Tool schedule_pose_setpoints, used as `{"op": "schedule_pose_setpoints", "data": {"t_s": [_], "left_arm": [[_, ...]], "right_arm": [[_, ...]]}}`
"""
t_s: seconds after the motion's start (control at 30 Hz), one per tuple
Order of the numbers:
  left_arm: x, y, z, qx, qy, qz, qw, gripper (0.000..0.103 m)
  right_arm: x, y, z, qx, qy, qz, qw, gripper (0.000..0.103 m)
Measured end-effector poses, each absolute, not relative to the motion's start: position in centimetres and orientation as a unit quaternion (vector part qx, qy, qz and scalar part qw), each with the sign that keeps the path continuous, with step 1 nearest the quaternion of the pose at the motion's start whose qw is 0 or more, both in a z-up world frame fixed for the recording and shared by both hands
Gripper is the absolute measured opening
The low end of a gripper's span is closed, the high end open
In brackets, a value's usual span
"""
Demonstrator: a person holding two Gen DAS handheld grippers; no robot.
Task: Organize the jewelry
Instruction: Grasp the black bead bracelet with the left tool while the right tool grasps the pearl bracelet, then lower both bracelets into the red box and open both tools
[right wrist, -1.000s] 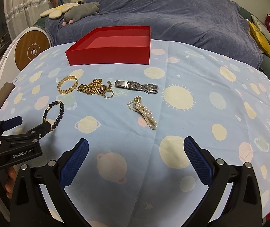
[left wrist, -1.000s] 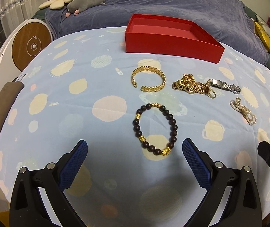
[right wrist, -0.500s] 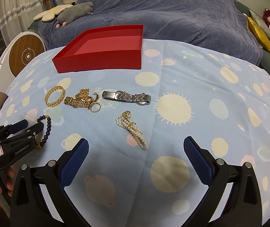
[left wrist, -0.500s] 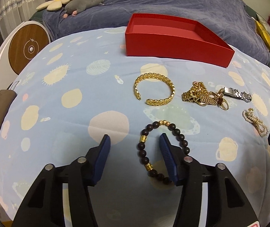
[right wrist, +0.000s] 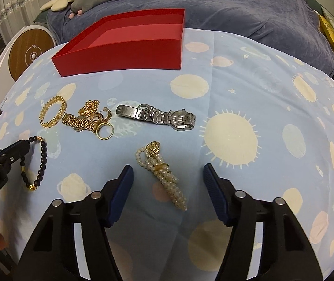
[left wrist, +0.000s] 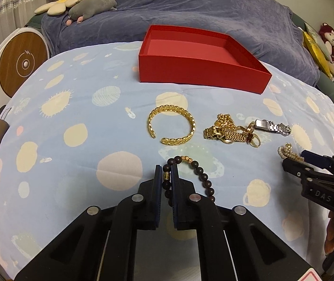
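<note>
Since the earlier frame the left gripper [left wrist: 166, 175] has closed from fully spread onto the near-left arc of the bead bracelet [left wrist: 198, 172], and the right gripper [right wrist: 168, 175] has advanced over the pearl bracelet [right wrist: 164, 175], its jaws having just narrowed. The left jaws now clamp the beads; the right jaws stand apart, straddling the pearls without touching them. The red box [left wrist: 197, 72] sits empty at the far side of the cloth [left wrist: 73, 117], while the gold cuff [left wrist: 171, 127], gold chains [left wrist: 228, 132] and watch [right wrist: 157, 116] lie outside it.
</note>
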State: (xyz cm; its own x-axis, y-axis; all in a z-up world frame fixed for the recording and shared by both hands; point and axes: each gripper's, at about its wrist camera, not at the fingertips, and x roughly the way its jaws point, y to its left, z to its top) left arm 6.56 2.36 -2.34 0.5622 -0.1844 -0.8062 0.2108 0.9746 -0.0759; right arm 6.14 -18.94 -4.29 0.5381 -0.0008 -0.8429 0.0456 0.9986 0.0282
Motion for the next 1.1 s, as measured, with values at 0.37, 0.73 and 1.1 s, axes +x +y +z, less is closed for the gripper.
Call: {"op": "schedule_pose_setpoints", "data": {"t_s": [0.37, 0.73, 1.1], "left_arm": [[5.7, 2.4, 0.7, -0.01, 0.431, -0.147, 0.89, 0.005], [8.2, 1.3, 7.5, -0.009, 0.377, -0.175, 0.91, 0.005], [22.6, -2.2, 12.1, 0.02, 0.317, -0.145, 0.937, 0.005]], "right_arm": [[5.4, -17.9, -2.8, 0.026, 0.462, 0.024, 0.886, 0.013], [7.1, -17.4, 3.7, 0.044, 0.411, 0.072, 0.908, 0.013], [22.1, -18.9, 8.2, 0.053, 0.38, 0.056, 0.922, 0.013]]}}
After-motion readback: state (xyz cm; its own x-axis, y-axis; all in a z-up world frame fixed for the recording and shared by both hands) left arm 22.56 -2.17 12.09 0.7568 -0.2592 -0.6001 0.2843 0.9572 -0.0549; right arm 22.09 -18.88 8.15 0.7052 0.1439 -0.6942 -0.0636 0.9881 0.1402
